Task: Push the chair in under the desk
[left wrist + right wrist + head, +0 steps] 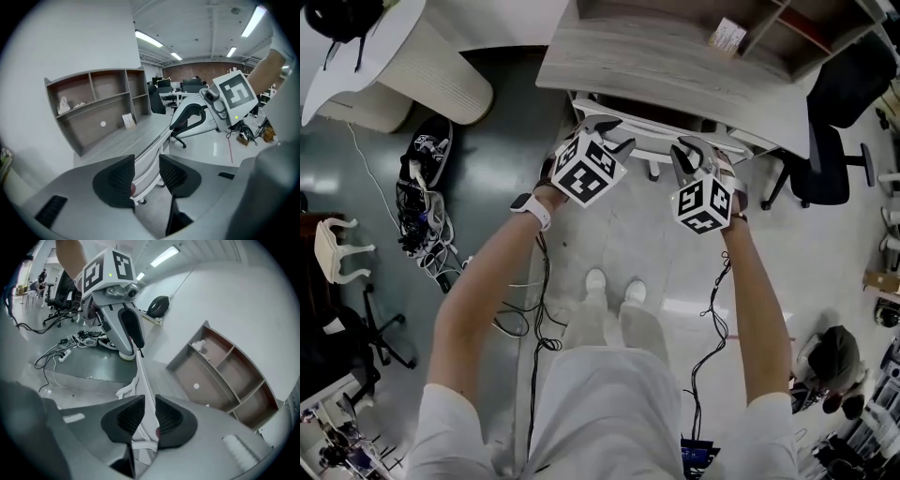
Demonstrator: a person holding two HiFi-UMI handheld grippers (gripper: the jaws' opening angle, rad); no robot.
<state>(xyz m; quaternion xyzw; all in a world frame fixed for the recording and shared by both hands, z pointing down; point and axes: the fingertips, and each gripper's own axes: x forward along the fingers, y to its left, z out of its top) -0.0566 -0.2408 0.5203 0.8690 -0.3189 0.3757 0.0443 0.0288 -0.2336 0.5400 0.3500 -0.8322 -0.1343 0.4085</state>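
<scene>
**Head view:** white chair (652,141) is already tucked under the counter (675,56). Only its back rim and a bit of base show at the counter's near edge. Left gripper (612,134) and right gripper (696,155) are side by side at that rim, both angled down. The left is toward the rim's left end, the right nearer the middle. The person's shoes (614,286) are on the floor behind the chair. A shelf unit (787,37) sits at the counter's far side, and a black office chair (834,159) stands off to the right.

**Left gripper view:** fingers (117,180) are well apart with nothing clamped. The chair's white back shows edge-on in the gap and runs up to the counter edge, with floor visible in the gap lower down. The right gripper is in shot beyond, further along the same rim.

**Right gripper view:** fingers (129,418) are only partly apart, leaving a narrow gap. The thin edge of the chair back runs through that gap with the pads close on both sides, and I read no clamp on it. The left gripper is in shot further up the rim, with cables (70,341) on the floor behind it.
</scene>
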